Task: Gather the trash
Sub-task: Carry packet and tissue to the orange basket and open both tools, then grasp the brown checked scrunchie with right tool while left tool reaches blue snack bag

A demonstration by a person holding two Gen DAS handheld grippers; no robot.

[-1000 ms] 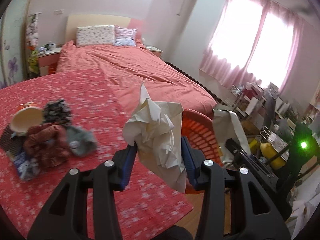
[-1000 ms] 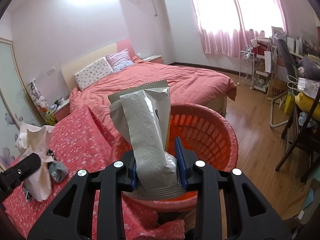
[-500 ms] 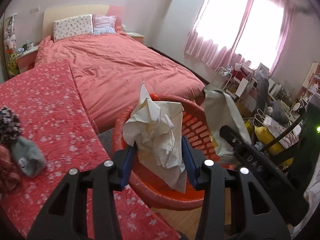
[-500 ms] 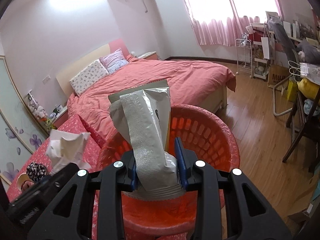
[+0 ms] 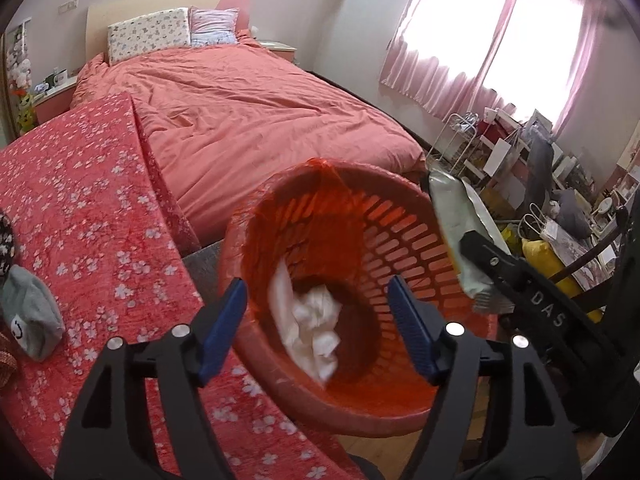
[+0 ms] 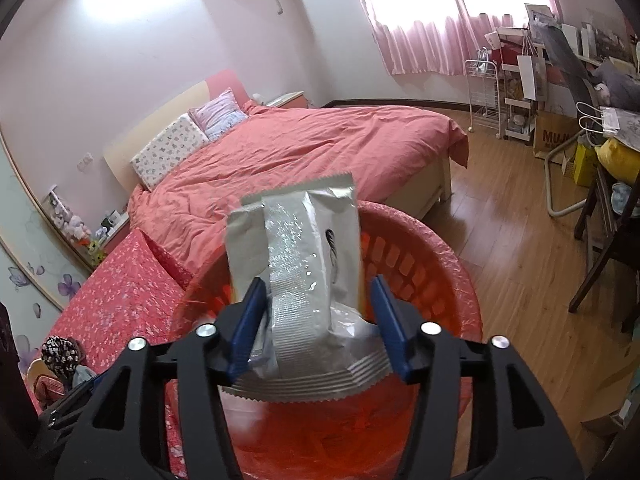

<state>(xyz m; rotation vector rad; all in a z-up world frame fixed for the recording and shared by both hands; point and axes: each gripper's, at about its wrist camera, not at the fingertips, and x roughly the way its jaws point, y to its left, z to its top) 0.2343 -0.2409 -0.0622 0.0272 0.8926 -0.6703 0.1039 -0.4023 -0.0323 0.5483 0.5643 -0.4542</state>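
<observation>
An orange slotted basket [image 5: 280,216] with a thin liner stands on the floor beside the table. My left gripper [image 5: 318,294] is open over its mouth and holds nothing. The crumpled white paper [image 5: 314,320] lies inside the basket, blurred. My right gripper [image 6: 314,294] is open above the basket [image 6: 424,240]. The silver foil wrapper [image 6: 304,248] stands between its jaws with gaps on both sides, and it also shows in the left wrist view [image 5: 464,232].
A table with a red flowered cloth [image 5: 80,200] is to the left, carrying a grey sock [image 5: 28,312] and other clothes. A bed with a pink cover [image 5: 248,108] lies behind. A cluttered desk and chair [image 6: 612,208] stand right on the wood floor.
My left gripper has opened and the crumpled paper has dropped into the basket. My right gripper has opened too, loosening the foil wrapper. Both grippers moved over the basket.
</observation>
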